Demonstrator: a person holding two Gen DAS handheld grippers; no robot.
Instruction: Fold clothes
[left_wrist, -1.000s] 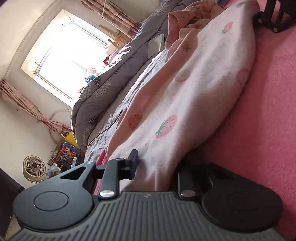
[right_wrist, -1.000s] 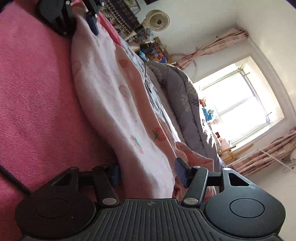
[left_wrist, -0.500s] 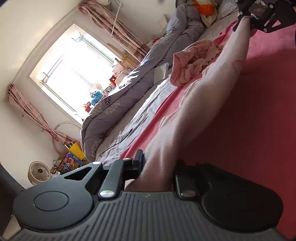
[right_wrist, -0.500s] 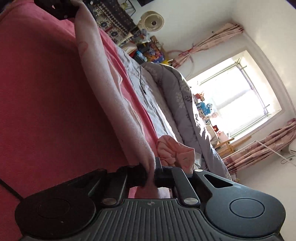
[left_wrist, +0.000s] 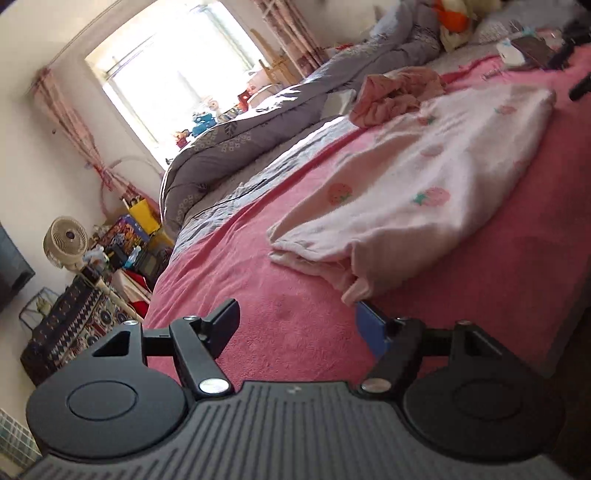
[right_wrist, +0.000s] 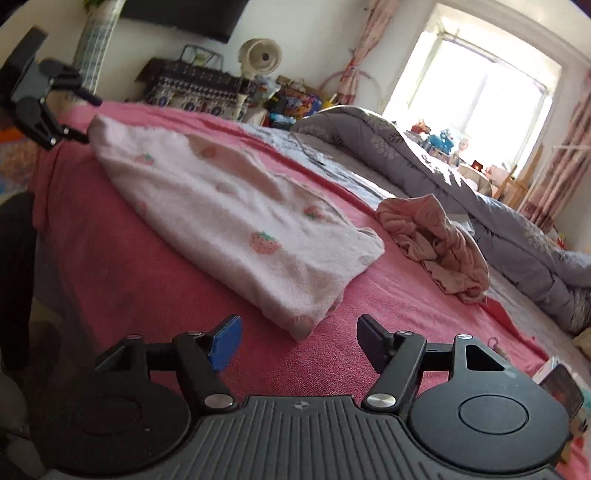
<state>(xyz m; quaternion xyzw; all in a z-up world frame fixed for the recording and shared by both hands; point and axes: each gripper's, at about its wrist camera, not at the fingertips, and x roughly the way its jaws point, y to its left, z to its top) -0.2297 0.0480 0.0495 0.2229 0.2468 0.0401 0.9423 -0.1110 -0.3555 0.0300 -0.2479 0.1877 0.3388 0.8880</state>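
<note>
Pink bedspread (right_wrist: 388, 295), strawberry-print garment (right_wrist: 236, 218) folded on it, left hand-held gripper (left_wrist: 297, 325) and right hand-held gripper (right_wrist: 299, 338) both apart, no legible writing

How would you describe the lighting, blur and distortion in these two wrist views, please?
Left wrist: the window is blown out to white, the wall bows with fisheye curvature, and the strawberry garment is slightly soft. Right wrist: the window is overexposed too, the duvet catches sun patches, the garment looks smeared, and the frame's left edge sits in shadow.
</note>
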